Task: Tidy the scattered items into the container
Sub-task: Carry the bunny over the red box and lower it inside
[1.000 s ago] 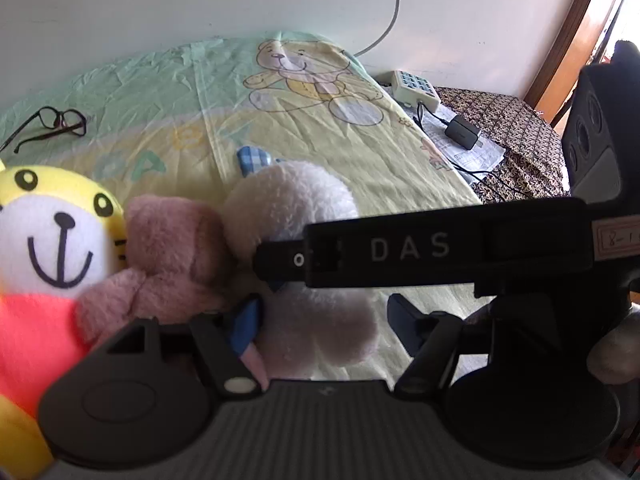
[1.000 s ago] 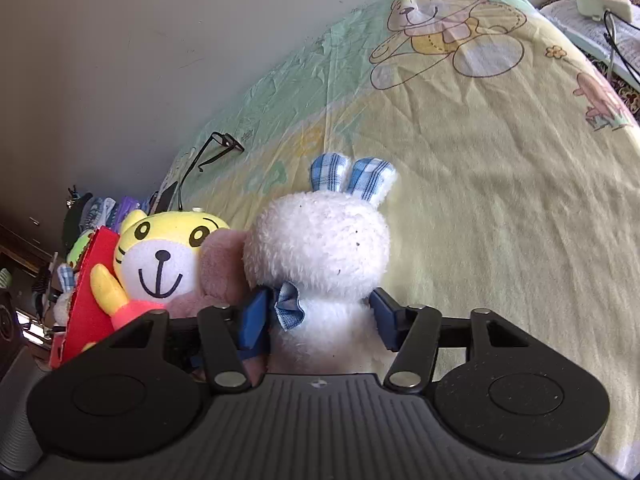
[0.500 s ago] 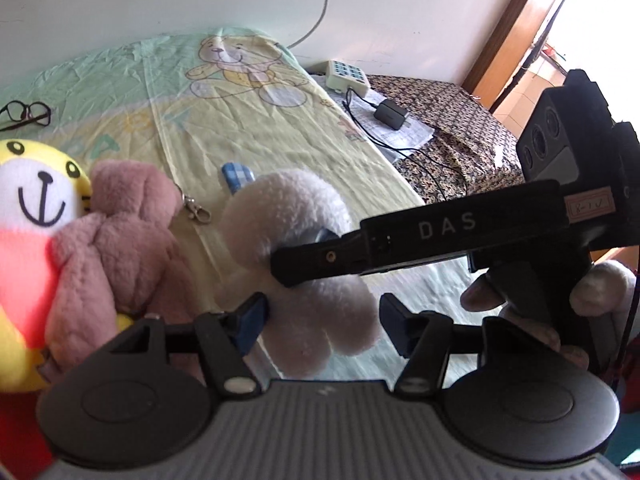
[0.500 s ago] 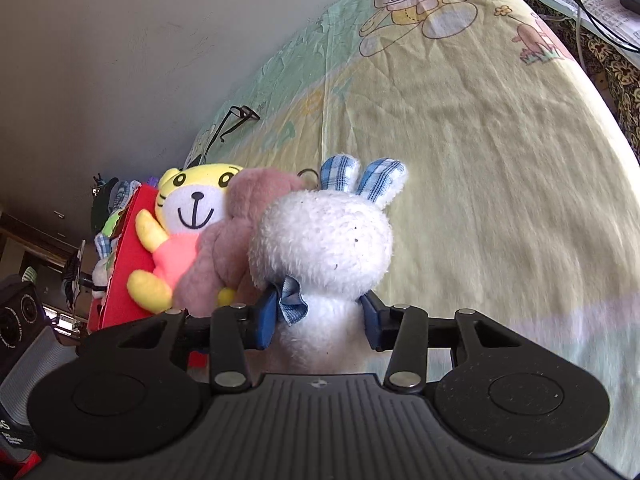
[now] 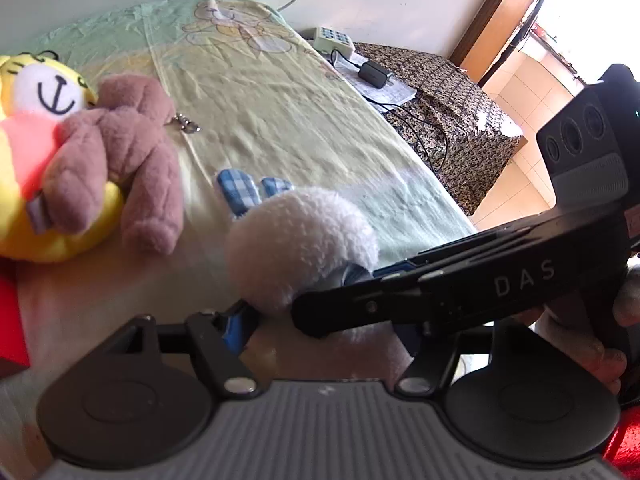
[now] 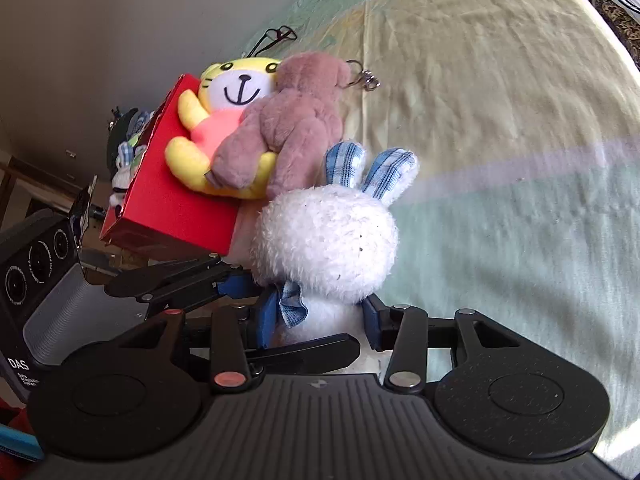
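Right wrist view: right hand-held gripper (image 6: 320,322) holds the white rabbit toy (image 6: 326,248) by its body, blue fingers pressed in on both sides, rabbit upright w/ checked ears pointing away. Rabbit sits over the bed sheet (image 6: 500,140). Ahead and to the left of this gripper: red box (image 6: 172,204), w/ yellow tiger toy (image 6: 224,120) and brown bear toy (image 6: 288,120) lying across its near edge; bear overlaps tiger. Glasses (image 6: 276,36) lie far ahead on the sheet.

Left wrist view: left hand-held gripper (image 5: 324,330) fingers spread wide, nothing gripped; rabbit (image 5: 300,244) sits just ahead, between them. Right gripper crosses in front from the right. Tiger (image 5: 44,92) and bear (image 5: 120,152) lie ahead-left. Power strip (image 5: 332,38) and adapter (image 5: 374,74) lie far ahead-right.
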A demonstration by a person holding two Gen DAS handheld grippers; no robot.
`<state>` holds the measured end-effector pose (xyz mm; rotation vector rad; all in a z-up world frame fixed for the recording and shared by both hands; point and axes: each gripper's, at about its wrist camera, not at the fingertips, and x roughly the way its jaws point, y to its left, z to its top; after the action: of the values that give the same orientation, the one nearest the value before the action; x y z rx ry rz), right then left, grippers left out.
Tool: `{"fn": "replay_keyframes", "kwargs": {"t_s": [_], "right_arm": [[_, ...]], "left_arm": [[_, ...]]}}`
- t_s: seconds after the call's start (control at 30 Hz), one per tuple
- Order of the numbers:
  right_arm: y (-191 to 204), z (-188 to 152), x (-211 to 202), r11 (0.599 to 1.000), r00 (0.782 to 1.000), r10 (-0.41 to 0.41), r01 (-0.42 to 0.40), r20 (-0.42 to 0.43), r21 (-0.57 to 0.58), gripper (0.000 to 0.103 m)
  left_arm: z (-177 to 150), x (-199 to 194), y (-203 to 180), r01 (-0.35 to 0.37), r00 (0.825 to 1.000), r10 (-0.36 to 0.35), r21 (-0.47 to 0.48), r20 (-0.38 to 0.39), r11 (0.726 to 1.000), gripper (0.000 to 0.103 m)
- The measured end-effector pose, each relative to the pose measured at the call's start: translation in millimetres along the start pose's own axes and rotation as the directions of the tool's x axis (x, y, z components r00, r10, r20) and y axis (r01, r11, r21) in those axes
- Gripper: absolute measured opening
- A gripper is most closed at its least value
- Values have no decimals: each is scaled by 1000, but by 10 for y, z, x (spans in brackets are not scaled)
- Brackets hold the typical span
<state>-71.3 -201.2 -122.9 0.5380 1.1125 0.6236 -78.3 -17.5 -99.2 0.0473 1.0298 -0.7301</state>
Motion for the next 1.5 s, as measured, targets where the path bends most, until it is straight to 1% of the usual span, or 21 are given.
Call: {"fn": "replay_keyframes", "kwargs": {"t_s": [0.13, 0.3, 0.4, 0.5, 0.57, 0.7, 0.83, 0.97, 1.1, 1.23, 1.3, 1.37, 1.5], "right_arm": [[311, -81, 179, 995, 996, 44, -51, -80, -91, 46], [798, -126, 499, 975, 983, 77, -109, -164, -194, 46], [1068, -159, 724, 968, 975, 93, -137, -203, -212, 46], [1369, -228, 968, 965, 965, 91, -147, -246, -218, 46], [1589, -283, 1106, 956, 960, 96, -163, -263, -246, 46], [2004, -356, 1377, 942, 953, 124, -201, -276, -269, 46], [2410, -409, 1592, 923, 948, 172, -250, -267, -293, 46], [2716, -407, 1712, 904, 947, 215, -286, -240, -317, 46], [2927, -331, 1758, 894, 949, 254, -304, -186, -330, 46], [3070, -229, 1668, 888, 959, 269, -284, -93, -362, 46], [3123, -156, 1627, 893, 963, 265, -261, -40, -367, 46], [3119, -95, 1556, 901, 968, 249, -225, 15, -371, 46], [3026, 27, 1391, 926, 971, 196, -137, 136, -352, 46]], "left_arm": [[-192, -260, 58, -48, 999, 48, -23, 25, 999, 68], [-482, -679, 286, -112, 992, 117, -103, 50, 988, 68], [-656, -930, 445, -147, 985, 158, -138, 71, 979, 68], [-826, -1150, 632, -169, 980, 184, -167, 78, 971, 67], [-950, -1306, 778, -178, 978, 195, -190, 74, 966, 67], [-1188, -1662, 1016, -209, 968, 234, -215, 96, 954, 67], [-1363, -2033, 1228, -253, 950, 285, -226, 125, 941, 67], [-1480, -2395, 1419, -294, 929, 332, -219, 164, 931, 67], [-1508, -2699, 1607, -325, 905, 366, -204, 217, 923, 68], [-1397, -2892, 1746, -347, 880, 381, -167, 283, 923, 68], [-1307, -2964, 1786, -344, 873, 371, -140, 316, 929, 68], [-1201, -3013, 1832, -334, 870, 350, -107, 347, 936, 68], [-927, -2950, 1883, -305, 873, 291, -27, 392, 952, 68]]}}
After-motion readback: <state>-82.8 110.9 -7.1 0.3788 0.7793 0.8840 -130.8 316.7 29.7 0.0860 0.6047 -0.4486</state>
